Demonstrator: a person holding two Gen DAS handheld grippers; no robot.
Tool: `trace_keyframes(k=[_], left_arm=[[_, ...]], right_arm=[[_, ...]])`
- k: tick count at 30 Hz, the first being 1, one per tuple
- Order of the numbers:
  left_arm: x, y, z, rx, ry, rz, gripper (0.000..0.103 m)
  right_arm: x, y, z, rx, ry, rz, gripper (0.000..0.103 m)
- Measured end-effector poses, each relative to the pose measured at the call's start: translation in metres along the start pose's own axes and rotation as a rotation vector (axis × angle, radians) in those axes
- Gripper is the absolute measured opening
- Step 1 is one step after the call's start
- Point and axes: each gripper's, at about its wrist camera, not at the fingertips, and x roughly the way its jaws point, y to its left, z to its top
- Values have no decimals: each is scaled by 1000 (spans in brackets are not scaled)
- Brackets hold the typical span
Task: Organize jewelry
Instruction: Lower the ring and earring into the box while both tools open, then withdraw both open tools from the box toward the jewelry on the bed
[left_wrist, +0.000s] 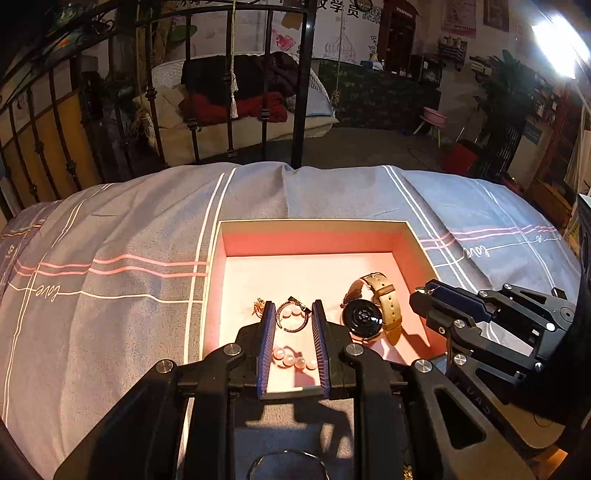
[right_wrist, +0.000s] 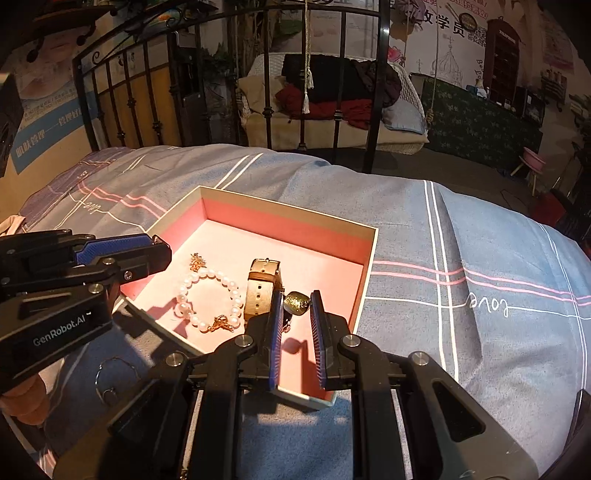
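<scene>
My left claw (left_wrist: 293, 325) and right claw (right_wrist: 297, 314) both hang parted, gripping nothing, over the square pink-lined box (right_wrist: 295, 221) on the bed; inside lie a round pearl bracelet (right_wrist: 208, 299) and a tan leather-strapped watch (left_wrist: 369, 310).

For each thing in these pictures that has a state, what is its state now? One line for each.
Box: open, no lid on it, resting on the bedspread.
Pearl bracelet: inside the box, lying flat, clasp closed.
Watch: inside the box, on its side, strap looped.
Left hand-held gripper: open, over the box, holding nothing.
Right hand-held gripper: open, over the box, holding nothing.
</scene>
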Motion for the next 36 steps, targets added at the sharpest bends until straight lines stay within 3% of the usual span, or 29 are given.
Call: trace_keyframes(k=[7,16,18,19,21,24,26,29,36], left_arm=[[22,-3,-2,73,23,56,19],[28,-1,-5,71,32,66,20],[22,1,-4,59,6,68,30],[18,3,-4,45,-7,55,38],[4,7,-4,18,-36,36,39],[-22,12,-10,1,-76,16,42],[-40,17,-21,-12,-97,3,49],[-59,24,-47,-34,-90,-24,52],[-52,27,-110,-90,56,-84,57]], right_arm=[[18,3,-3,-34,26,-30,16],[27,6,-6,-46,40,-39,16],[24,7,-6,-51,36,-47,17],[22,6,-6,-51,34,-52,19],[13,6,-8,-41,18,-58,41],[-12,4,-14,-16,-28,-58,53],[-32,3,-24,7,-51,-49,55],[-55,-1,-48,63,-58,-28,59],[-75,2,-110,153,16,39,61]])
